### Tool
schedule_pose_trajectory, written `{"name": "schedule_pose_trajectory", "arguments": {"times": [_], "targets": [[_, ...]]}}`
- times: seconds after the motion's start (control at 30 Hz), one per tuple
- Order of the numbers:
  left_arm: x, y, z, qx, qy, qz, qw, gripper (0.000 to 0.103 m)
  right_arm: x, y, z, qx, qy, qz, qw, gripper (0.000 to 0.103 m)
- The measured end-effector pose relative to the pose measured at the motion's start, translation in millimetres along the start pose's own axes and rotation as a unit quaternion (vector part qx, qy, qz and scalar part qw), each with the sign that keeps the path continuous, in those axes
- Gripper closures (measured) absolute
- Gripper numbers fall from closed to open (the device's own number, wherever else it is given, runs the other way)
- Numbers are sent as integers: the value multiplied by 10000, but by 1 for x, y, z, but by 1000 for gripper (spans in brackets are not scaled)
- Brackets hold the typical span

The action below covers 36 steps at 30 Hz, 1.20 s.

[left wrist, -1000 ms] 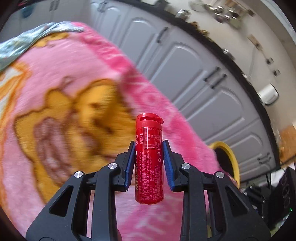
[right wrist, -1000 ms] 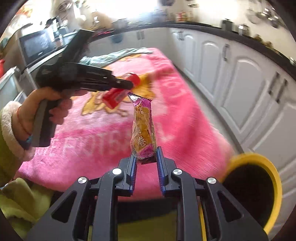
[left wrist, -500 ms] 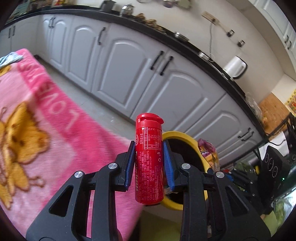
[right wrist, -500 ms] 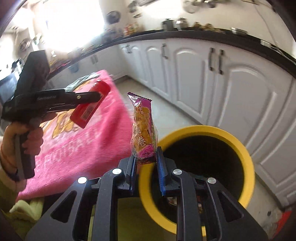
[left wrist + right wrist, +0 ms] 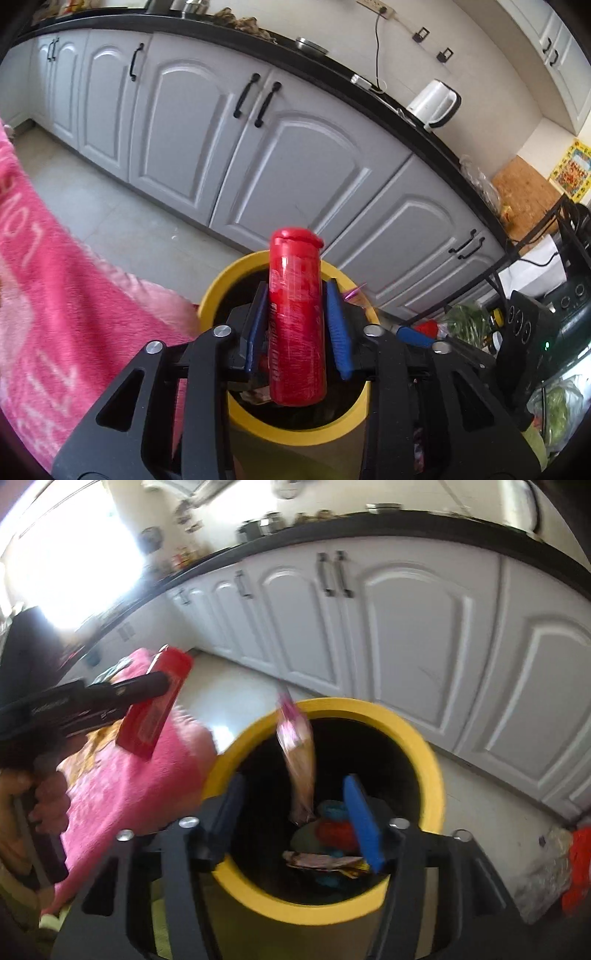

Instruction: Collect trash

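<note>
Opening above the yellow-rimmed round bin [image 5: 424, 749] so trash drops in, the right gripper [image 5: 295, 812] releases the pink snack wrapper [image 5: 297, 753], while the left gripper [image 5: 295, 325] loosens around the red plastic tube [image 5: 295, 317].

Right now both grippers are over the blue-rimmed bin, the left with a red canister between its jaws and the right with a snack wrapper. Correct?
Not quite: the bin's rim is yellow, as the right wrist view shows. The rest holds: the red canister stands between the opening left gripper jaws, the snack wrapper between the opening right gripper jaws.

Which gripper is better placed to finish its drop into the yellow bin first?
Right. The right gripper is opening over the yellow bin, the snack wrapper loose between its pads. The left gripper, also opening, still has the red tube between its pads.
</note>
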<state>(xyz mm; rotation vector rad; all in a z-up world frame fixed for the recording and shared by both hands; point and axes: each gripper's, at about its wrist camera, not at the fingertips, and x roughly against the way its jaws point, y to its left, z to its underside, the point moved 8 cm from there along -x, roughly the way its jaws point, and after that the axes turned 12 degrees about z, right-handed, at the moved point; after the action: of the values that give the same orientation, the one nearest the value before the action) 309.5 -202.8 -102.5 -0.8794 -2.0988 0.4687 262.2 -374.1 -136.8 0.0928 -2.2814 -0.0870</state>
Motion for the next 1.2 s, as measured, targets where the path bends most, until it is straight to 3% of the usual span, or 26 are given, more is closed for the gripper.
{"name": "schedule_pose_trajectory", "arguments": {"times": [0.03,0.2,0.37,0.53,1.0,1.2], "targets": [[-2,-2,2,-12,40,33,10000,57,1,-5,2,-81,22,-16,10000,46],[1,-2,11,-117,120,-25,9999,36,18,-18,5,-273,-138,89,9995,41],[25,-7,12,-340,-88,-251,9991,12,52,-13,-2,-303,-660,176,9972,24],[59,-17,12,-664,-516,-575,9948,11,94,3,-8,-139,-1324,407,9903,7],[149,-51,42,-1140,-1491,-1140,9756,11,164,41,23,7,-2237,825,9712,6],[183,-62,58,-1392,-1903,-1493,9603,11,181,54,41,104,-2580,1016,9607,6]]}}
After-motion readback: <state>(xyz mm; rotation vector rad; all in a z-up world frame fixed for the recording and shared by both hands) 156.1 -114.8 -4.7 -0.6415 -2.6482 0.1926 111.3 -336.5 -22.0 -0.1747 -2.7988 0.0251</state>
